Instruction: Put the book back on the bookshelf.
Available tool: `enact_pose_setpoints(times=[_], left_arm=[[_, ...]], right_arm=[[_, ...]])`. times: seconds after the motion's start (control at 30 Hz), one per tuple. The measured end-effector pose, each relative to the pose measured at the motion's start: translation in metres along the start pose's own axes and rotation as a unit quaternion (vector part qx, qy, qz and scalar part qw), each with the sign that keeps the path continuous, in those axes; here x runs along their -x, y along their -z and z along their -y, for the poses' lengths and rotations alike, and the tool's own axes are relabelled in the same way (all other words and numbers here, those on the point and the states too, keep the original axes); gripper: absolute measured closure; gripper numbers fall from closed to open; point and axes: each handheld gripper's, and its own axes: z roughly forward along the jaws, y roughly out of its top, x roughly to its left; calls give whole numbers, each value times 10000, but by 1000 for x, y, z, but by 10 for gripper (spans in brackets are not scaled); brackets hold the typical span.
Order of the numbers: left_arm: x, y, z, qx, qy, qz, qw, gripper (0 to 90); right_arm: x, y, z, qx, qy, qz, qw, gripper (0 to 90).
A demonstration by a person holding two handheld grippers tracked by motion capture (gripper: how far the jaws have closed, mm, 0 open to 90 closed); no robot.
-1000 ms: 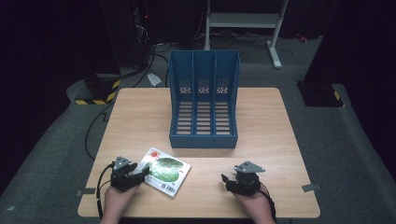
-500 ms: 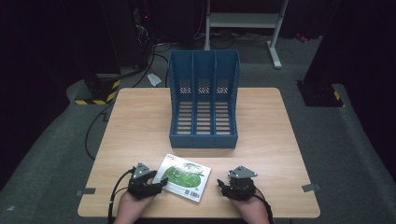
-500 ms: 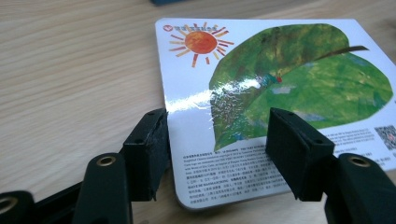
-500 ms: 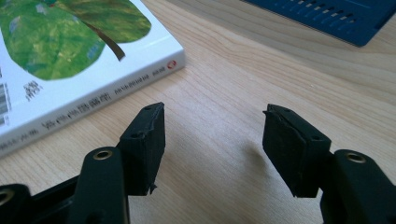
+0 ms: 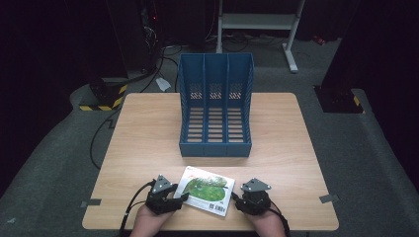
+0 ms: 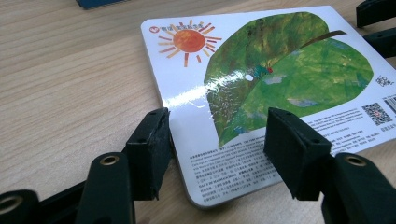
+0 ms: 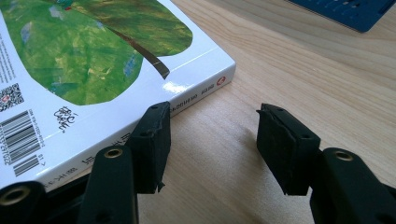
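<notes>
Where the table (image 5: 148,128) meets its near edge, we find a picture book (image 5: 206,190) lying flat, back cover up, just in front of the blue file rack (image 5: 215,106) and apart from it. Rack stands upright near the table's middle, three slots, open side toward the person.

Book cover: large green leaf, orange sun at one corner, barcode and square code at the opposite end, small print along one edge. Glossy, with glare on the leaf.

Left claw (image 5: 179,197) sits at the book's left end, as seen from the rack's front. In the left gripper view its jaws are spread, reaching in over the book's (image 6: 261,88) corner, one at the cover's edge and the other above the small print. We cannot tell whether either pad touches the cover.

Right claw (image 5: 236,201) sits at the book's right end. In the right gripper view its jaws are spread; one is against or just beside the book's (image 7: 93,65) spine, the other over bare wood. Nothing is between them but table.

Both hands, the left (image 5: 153,224) and the right (image 5: 264,226), come in from the near edge, on either side of the book. A cable (image 5: 133,207) trails from the left claw.
</notes>
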Motion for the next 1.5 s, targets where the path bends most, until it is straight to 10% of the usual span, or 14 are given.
enact_pose_setpoints(times=[0.43, 0.9, 1.5], left_arm=[[5, -6, -2, 129, 110, -41, 9998, 453], [-1, 0, -5, 373, 247, -106, 9989, 436], [-1, -23, -17, 171, 301, -106, 9993, 426]], right_arm=[[28, -20, -22, -37, -421, 275, 9987, 462], [-18, 19, 7, 188, -44, -608, 9980, 332], [-14, 7, 7, 110, -18, -383, 9992, 381]])
